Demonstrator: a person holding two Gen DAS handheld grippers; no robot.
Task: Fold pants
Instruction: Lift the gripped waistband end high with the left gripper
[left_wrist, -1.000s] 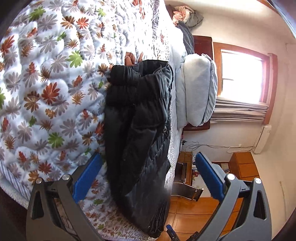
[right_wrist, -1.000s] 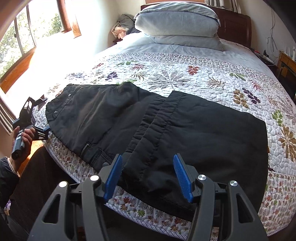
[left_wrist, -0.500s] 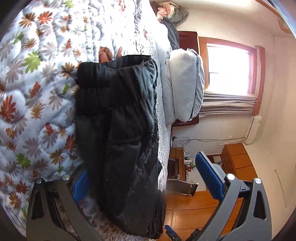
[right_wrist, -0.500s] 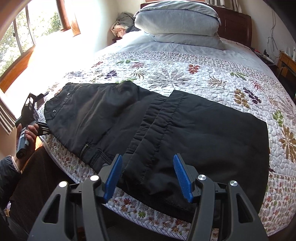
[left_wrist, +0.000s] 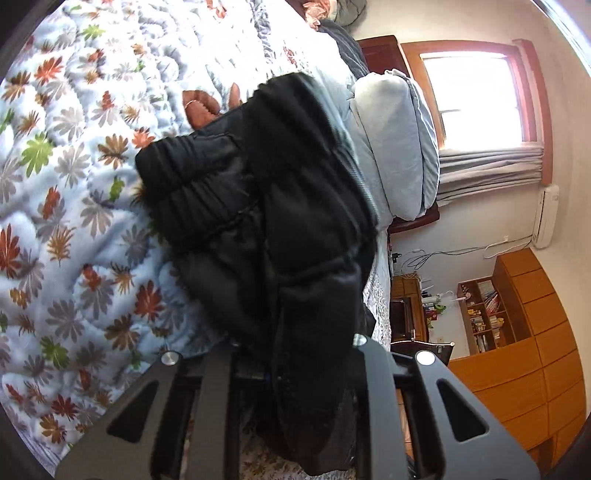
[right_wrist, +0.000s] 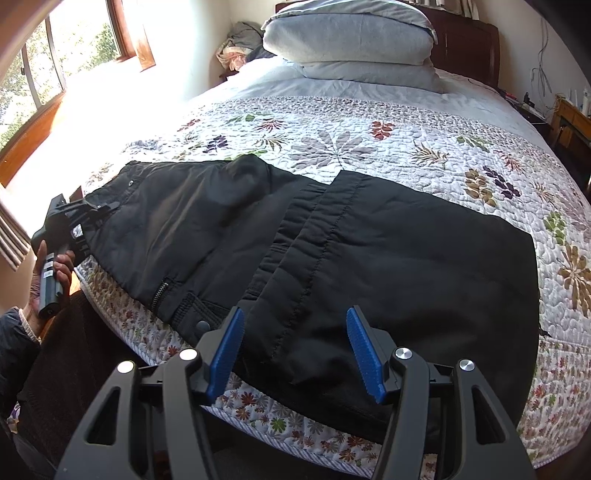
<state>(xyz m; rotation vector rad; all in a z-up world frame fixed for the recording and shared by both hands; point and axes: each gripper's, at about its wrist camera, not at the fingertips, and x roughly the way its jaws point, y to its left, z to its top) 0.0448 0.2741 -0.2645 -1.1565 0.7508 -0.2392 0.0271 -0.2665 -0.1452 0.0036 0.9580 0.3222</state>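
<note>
Black pants (right_wrist: 332, 243) lie folded across the near edge of the bed, waistband end to the left. In the left wrist view the pants (left_wrist: 295, 229) bunch up right in front of the camera. My left gripper (left_wrist: 295, 369) is shut on the waistband end; it also shows in the right wrist view (right_wrist: 79, 218), clamped on the left end of the pants. My right gripper (right_wrist: 295, 350) is open, its blue pads either side of the pants' near edge, just above the fabric.
A floral quilt (right_wrist: 369, 140) covers the bed. Two grey pillows (right_wrist: 351, 40) are stacked at the headboard. A window (right_wrist: 44, 74) is at the left. Wooden drawers (left_wrist: 517, 369) and a shelf stand beside the bed. A hand (left_wrist: 201, 107) rests on the quilt behind the pants.
My left gripper moved in onto the waistband end and closed on it; the fabric now bunches up. My right gripper stayed open over the near edge.
</note>
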